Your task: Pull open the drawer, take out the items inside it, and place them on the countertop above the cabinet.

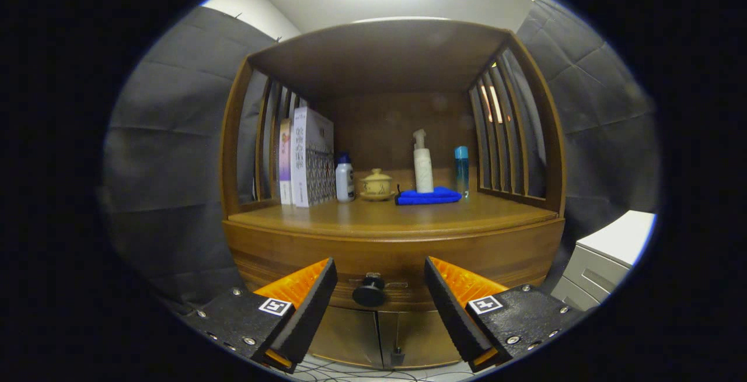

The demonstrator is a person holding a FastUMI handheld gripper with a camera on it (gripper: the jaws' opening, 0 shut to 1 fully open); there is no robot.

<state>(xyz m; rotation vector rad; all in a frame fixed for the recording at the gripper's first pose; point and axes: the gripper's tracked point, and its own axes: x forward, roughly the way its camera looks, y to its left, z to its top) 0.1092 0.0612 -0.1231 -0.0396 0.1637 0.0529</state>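
Here the gripper (pixel 380 288) gapes wide; drawer (pixel 397 256) shut, lying crosswise, knob (pixel 369 293) facing btw fingers

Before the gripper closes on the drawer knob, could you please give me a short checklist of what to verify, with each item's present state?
1. Gripper open wide enough for the knob: ok, the fingers stand well apart.
2. Drawer knob lined up between the fingers: ok, it sits between them, slightly nearer the left one.
3. Fingers touching the knob: not ok, both are apart from it.
4. Drawer state: closed, front flush with the cabinet; not yet pulled.
5. Free room on the countertop for the items: ok, the front strip is bare; the boxes, bottles, lidded cup and blue cloth sit toward the back.
6. Drawer contents: cannot tell.
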